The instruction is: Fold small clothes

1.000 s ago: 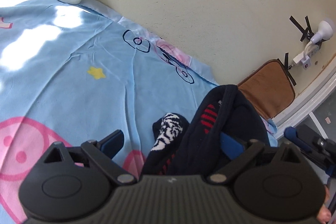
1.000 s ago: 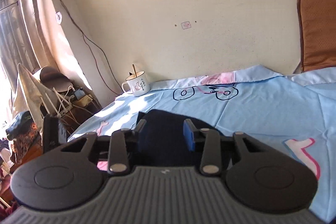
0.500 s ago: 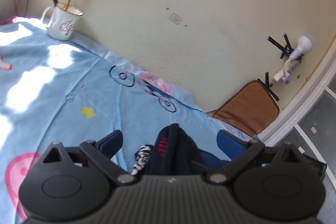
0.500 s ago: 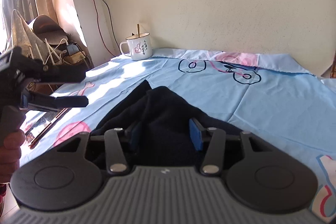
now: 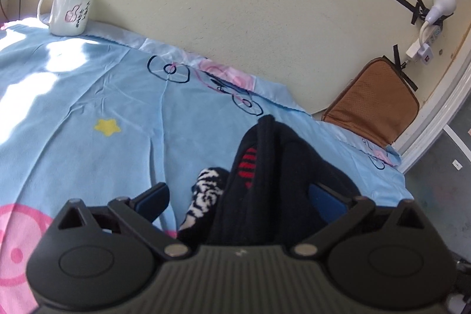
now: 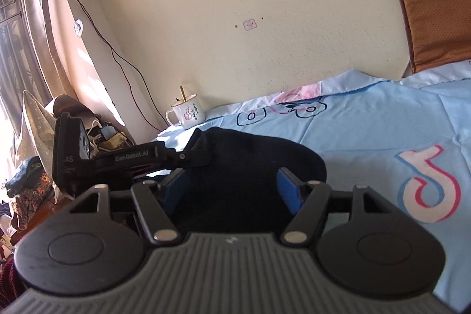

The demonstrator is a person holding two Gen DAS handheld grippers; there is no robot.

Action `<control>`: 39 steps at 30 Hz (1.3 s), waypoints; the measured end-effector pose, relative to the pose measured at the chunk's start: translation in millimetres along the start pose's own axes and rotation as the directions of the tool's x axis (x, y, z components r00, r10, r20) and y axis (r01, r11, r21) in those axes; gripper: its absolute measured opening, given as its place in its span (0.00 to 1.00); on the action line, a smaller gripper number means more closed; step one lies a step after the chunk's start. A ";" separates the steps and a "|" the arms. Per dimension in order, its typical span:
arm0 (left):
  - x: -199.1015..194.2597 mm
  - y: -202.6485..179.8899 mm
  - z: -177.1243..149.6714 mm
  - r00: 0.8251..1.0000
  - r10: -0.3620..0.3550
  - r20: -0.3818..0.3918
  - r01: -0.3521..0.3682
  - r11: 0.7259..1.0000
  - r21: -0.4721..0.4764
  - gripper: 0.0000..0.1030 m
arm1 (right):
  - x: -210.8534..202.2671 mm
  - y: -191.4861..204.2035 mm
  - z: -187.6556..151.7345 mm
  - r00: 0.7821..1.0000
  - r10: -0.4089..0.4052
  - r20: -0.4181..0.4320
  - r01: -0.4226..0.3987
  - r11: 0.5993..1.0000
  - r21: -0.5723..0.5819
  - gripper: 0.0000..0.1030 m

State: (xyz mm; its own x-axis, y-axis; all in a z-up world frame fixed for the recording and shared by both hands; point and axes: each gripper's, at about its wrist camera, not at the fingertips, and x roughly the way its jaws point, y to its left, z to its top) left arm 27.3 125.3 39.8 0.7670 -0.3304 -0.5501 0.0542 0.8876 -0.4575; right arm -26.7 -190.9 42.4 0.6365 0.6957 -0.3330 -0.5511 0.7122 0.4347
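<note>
Two grippers, one dark garment point(image 5: 279, 167) bunched on the blue sheet point(image 5: 88, 114).

Left gripper point(image 5: 238, 200) has its jaws spread wide with the garment heaped up between them, not pinched. Right gripper point(image 6: 234, 186) has just been opening its jaws; the cloth sits between the pads but they're off it. Garment lies near the sheet's front edge, with a zebra-print patch and red stripes showing. Mug point(image 5: 69, 11) stands at the far corner by the wall.
</note>
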 end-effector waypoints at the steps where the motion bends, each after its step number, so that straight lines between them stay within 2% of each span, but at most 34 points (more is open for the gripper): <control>1: 4.9 5.6 -2.9 1.000 -0.014 -0.017 0.013 1.000 -0.018 1.00 | 5.9 0.7 -4.3 0.999 -0.044 0.001 0.044 0.999 -0.025 0.70; 3: 8.3 15.6 -6.0 0.998 -0.054 -0.023 0.053 0.996 -0.069 1.00 | 17.0 1.6 -8.6 0.995 -0.099 -0.032 0.097 0.994 -0.054 0.71; 6: -2.8 12.8 -4.3 0.998 -0.064 -0.011 0.063 0.996 -0.056 1.00 | 10.3 -1.8 -4.9 0.997 -0.070 -0.018 0.069 0.997 -0.021 0.72; 9: -24.8 12.4 -2.7 0.993 -0.104 0.054 0.105 0.994 -0.022 1.00 | -12.9 -14.4 -3.0 0.997 -0.026 0.073 0.022 0.998 0.055 0.73; 12: -42.2 17.9 -3.5 0.987 -0.124 0.104 0.126 0.992 -0.014 1.00 | -29.6 -27.1 -4.8 0.989 -0.065 0.132 0.050 0.992 0.112 0.78; 16: -44.7 29.2 -8.7 0.988 -0.125 0.096 0.128 0.991 -0.033 1.00 | -37.7 -51.1 -16.4 0.991 -0.074 0.107 0.047 0.971 0.235 0.79; 20: -32.8 42.0 -17.7 0.989 -0.136 0.051 0.140 0.985 -0.098 1.00 | -37.1 -73.4 -31.4 0.994 -0.083 0.065 0.052 0.922 0.384 0.79; 24: -28.3 47.2 -23.3 0.987 -0.153 0.046 0.157 0.981 -0.110 1.00 | -33.4 -86.2 -37.6 0.997 -0.066 0.041 0.039 0.881 0.471 0.79; 33: -29.7 50.7 -26.0 0.982 -0.178 0.062 0.184 0.975 -0.122 1.00 | -37.8 -80.1 -43.1 0.991 -0.100 0.088 0.051 0.895 0.443 0.80; 37: -30.8 52.5 -26.2 0.979 -0.190 0.069 0.198 0.972 -0.129 1.00 | -40.4 -82.9 -46.9 0.979 -0.141 0.147 0.054 0.875 0.482 0.80; 39: -30.6 52.0 -26.2 0.980 -0.189 0.069 0.196 0.972 -0.128 1.00 | -38.2 -84.3 -43.6 0.983 -0.114 0.143 0.036 0.885 0.464 0.86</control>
State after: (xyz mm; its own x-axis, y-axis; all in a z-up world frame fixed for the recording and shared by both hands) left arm -10.2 173.2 14.5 0.7850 -0.4691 -0.4046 0.1211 0.7568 -0.6424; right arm -28.1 -273.5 -17.9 0.7658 0.5893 -0.2576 -0.2151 0.6122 0.7609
